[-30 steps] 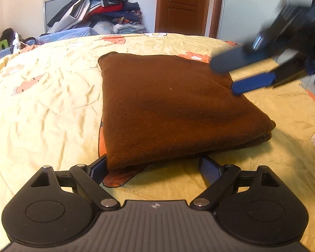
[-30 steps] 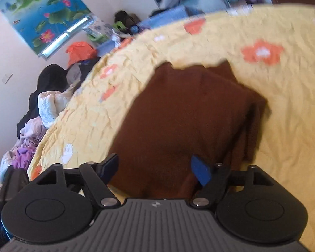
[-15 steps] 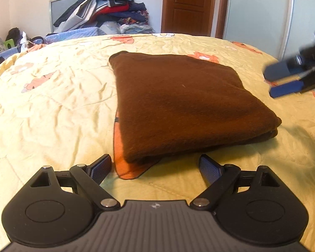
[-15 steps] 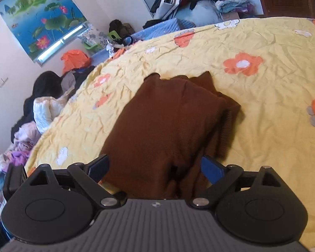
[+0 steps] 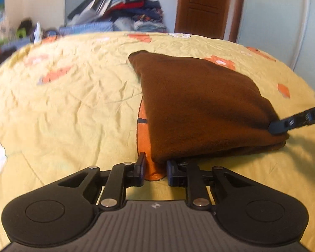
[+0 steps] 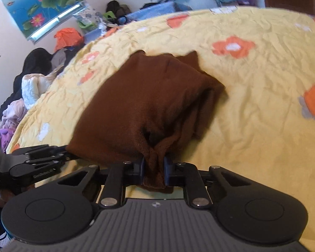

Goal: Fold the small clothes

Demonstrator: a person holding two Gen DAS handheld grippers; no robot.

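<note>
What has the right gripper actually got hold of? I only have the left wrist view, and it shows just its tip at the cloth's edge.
Observer: In the right wrist view the right gripper, jaws closing, has a bunched corner of the brown garment pinched between them.
Operator: Is the side of the cloth next to it a neat edge?
Observer: No. On that side loose layers stick out unevenly past the top one.
Operator: And my left gripper, seen from there?
Observer: The left gripper, jaws closing, has its tips right at the garment's other near corner. I cannot tell whether cloth is between them.
</note>
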